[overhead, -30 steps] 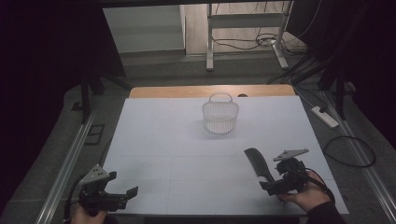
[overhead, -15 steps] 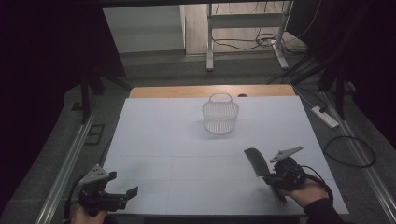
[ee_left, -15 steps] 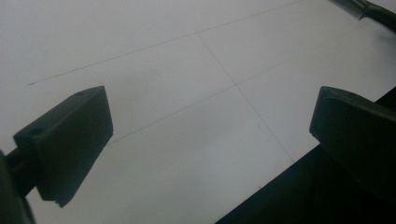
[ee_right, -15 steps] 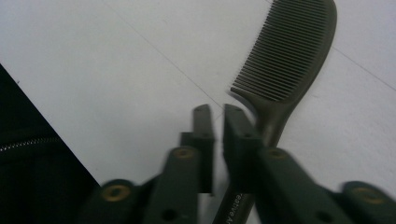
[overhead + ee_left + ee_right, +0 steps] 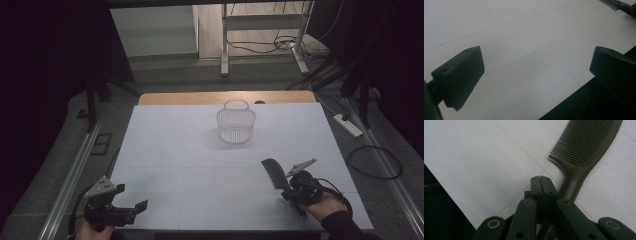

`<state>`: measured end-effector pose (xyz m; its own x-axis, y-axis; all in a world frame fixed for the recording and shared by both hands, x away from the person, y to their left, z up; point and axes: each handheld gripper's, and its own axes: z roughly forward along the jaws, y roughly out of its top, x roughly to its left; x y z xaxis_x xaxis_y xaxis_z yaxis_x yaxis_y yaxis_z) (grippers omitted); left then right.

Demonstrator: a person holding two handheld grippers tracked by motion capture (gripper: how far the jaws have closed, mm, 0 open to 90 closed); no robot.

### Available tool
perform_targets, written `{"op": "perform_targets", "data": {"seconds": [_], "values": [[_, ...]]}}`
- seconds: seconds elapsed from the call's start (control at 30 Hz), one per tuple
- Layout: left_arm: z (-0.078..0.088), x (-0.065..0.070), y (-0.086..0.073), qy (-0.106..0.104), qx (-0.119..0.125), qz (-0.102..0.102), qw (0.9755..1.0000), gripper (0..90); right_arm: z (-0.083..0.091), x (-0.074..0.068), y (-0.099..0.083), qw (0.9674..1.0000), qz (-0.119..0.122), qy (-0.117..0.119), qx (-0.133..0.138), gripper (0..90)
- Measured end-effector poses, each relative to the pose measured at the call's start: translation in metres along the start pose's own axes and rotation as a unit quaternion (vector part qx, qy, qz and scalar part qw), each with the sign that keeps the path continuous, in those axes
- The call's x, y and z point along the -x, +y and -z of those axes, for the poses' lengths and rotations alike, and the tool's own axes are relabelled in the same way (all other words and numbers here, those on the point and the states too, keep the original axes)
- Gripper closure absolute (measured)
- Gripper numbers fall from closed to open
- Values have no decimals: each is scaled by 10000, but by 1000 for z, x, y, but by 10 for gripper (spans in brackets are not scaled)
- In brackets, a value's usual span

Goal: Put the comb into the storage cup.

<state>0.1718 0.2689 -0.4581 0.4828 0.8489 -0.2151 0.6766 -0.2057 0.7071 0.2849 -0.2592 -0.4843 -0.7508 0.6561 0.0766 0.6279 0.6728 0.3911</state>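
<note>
White tabletop: comb's handle lies beside the closed right hand-held gripper.

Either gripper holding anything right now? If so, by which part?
Right gripper: jaws shut beside the dark plastic comb's handle; whether they pinch it cannot be told. Left gripper: open, nothing held.

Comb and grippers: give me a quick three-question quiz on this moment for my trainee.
1. True or false: the left gripper has its jaws open above the table.
2. The comb lies: A) in the basket; B) on the table by the right gripper; C) under the left gripper.
3. How do the right gripper's jaws stand?
Key: 1 true; 2 B; 3 shut together, with the comb's handle beside them.
</note>
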Motion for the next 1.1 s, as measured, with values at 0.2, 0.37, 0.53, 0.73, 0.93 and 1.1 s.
{"op": "perform_targets", "data": {"seconds": [0.2, 0.37, 0.53, 0.73, 0.93, 1.1], "values": [[0, 0, 0, -1, 1, 5, 10000, 2, -5, 0, -2, 9999, 32, 30, -148, 892], [0, 0, 0, 3, -2, 12, 10000, 3, -7, 3, -4, 9997, 10, 11, -242, 892], [0, -1, 0, -1, -5, 12, 10000, 3, -6, 7, -6, 9997, -72, 5, -251, 892], [0, -1, 0, -8, 0, 13, 10000, 3, -5, 11, -8, 9995, -145, -19, -280, 892], [0, -1, 0, -12, -1, 16, 10000, 3, -4, 15, -10, 9993, -222, -59, -278, 892], [0, -1, 0, -13, 5, 24, 10000, 3, -3, 15, -10, 9994, -233, -61, -266, 890]]}}
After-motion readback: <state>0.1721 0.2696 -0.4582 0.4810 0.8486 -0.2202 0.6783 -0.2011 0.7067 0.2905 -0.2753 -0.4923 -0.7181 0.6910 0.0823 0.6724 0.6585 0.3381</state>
